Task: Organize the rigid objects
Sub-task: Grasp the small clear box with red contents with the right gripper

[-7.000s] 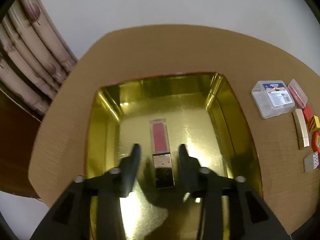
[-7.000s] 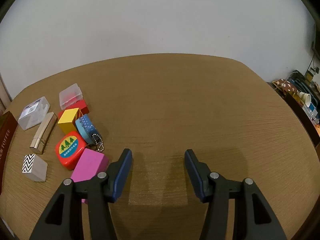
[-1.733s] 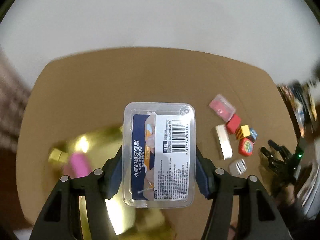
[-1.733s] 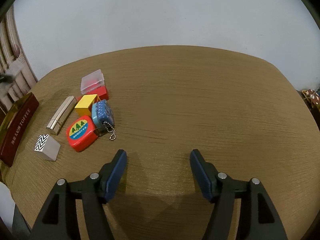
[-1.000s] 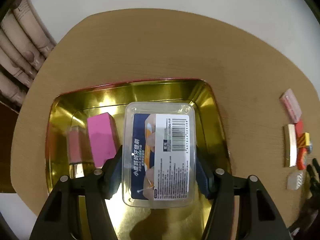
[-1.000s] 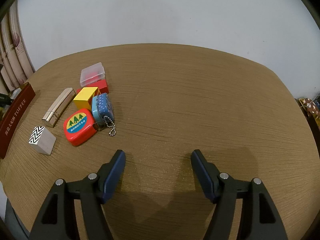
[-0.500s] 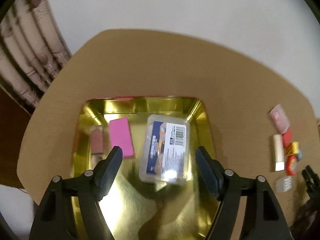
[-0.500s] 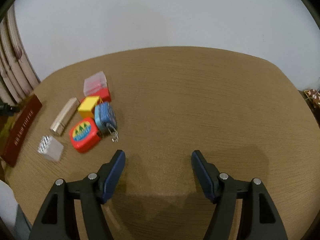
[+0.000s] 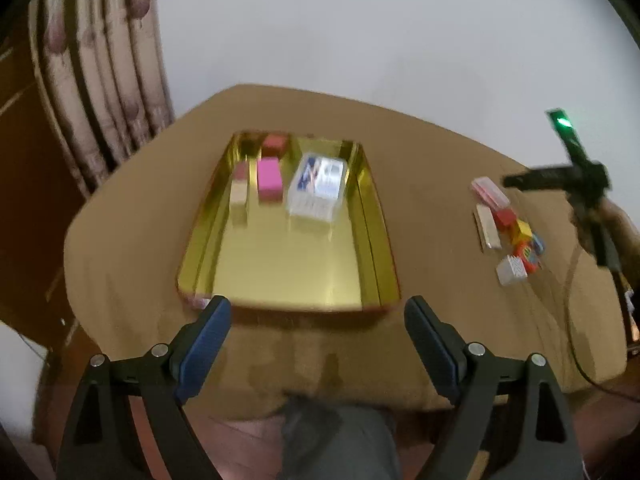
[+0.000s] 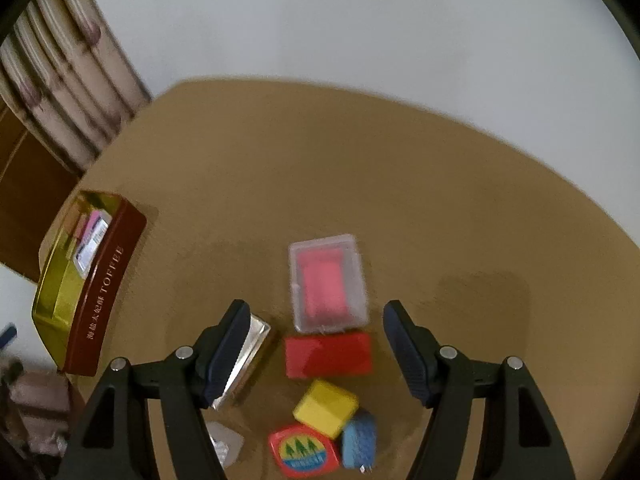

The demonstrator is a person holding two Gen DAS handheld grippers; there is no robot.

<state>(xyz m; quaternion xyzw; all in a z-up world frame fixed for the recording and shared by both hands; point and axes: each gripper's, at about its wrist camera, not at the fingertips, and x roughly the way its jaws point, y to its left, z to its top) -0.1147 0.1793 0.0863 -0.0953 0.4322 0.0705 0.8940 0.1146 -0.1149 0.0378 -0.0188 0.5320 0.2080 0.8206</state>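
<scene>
The gold tin [image 9: 370, 216] holds a pink block [image 9: 269, 180], a pale lipstick-like tube [image 9: 239, 188] and a clear labelled box [image 9: 318, 184]. My left gripper [image 9: 316, 320] hangs back over the tin's near edge, its jaws opening with nothing between them. My right gripper [image 10: 316, 312] stands open above the loose pile, its fingers either side of a clear case with pink inside [image 10: 328, 280] and a red block [image 10: 328, 354]. Nearer lie a yellow block [image 10: 326, 408], a red tape measure [image 10: 304, 456], a blue item [image 10: 360, 444] and a gold tube [image 10: 246, 360].
A white zigzag block [image 10: 224, 444] lies partly behind the left finger. The tin's red wall [image 10: 108, 292] stands at the table's left edge. Curtains [image 9: 100, 80] hang behind it. A person's leg [image 9: 336, 440] shows below the table edge. Bare tabletop [image 10: 440, 200] stretches right of the pile.
The left gripper let go of the clear labelled box in the tin, opened wider and pulled back and up. The right gripper swung left and now hovers over the loose pile.
</scene>
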